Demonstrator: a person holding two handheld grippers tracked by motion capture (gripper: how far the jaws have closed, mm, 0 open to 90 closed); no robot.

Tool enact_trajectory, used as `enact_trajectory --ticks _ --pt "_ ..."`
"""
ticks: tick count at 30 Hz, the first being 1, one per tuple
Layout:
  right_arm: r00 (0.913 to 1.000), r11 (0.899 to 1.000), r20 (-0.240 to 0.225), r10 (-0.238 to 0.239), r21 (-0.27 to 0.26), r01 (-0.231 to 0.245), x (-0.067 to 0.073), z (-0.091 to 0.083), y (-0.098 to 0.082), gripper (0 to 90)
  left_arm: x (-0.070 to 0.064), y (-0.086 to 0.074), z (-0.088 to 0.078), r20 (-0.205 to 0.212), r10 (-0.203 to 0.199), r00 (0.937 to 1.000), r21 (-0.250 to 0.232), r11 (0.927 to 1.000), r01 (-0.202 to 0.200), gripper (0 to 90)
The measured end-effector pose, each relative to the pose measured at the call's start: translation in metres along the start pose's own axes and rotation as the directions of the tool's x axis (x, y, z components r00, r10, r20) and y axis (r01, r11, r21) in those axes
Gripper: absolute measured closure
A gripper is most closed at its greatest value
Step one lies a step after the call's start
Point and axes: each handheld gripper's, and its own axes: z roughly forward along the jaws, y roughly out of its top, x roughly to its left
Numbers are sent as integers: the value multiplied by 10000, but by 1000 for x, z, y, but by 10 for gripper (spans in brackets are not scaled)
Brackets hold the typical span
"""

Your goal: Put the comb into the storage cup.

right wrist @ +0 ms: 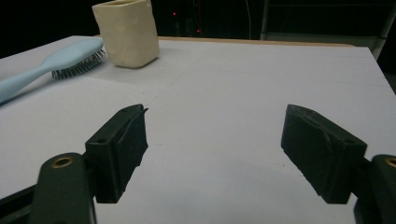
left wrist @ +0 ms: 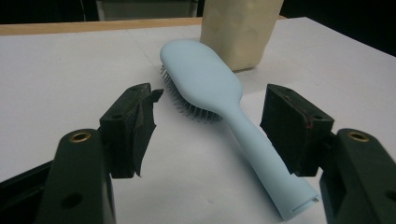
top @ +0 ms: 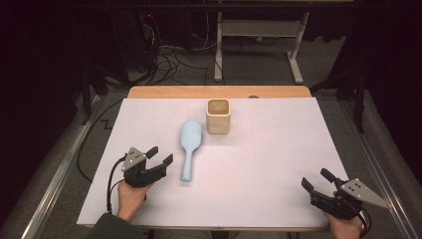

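Note:
A pale blue hairbrush (top: 189, 147) lies bristles down on the white table sheet, handle toward me. Just behind its head stands a cream square cup (top: 218, 115), upright. My left gripper (top: 160, 155) is open, a short way left of the brush handle. In the left gripper view the hairbrush (left wrist: 219, 102) runs between the spread jaws, its handle close to the right jaw, with no pad touching it; the cup (left wrist: 240, 30) rises behind. My right gripper (top: 317, 180) rests open at the front right, far from both. The right gripper view has the hairbrush (right wrist: 51, 65) and cup (right wrist: 127, 32) at its far left.
The white sheet (top: 278, 149) covers most of a wooden table (top: 219, 91), whose edge shows at the back. Beyond it are a dark floor, cables (top: 169, 59) and a white desk frame (top: 259, 45). Metal rails (top: 54, 179) run along both sides.

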Motion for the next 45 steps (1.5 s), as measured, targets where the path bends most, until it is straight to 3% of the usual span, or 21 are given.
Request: enact_trajectory --ticks 26,45 --pt "9999 10000 -48 -91 22 91 0 1 0 229 -8 11 19 294 -44 9996 142 9999 40 347" --pt "9999 10000 -93 -80 -7 80 0 1 0 228 -14 21 34 344 -54 9994 630 9980 32 352"
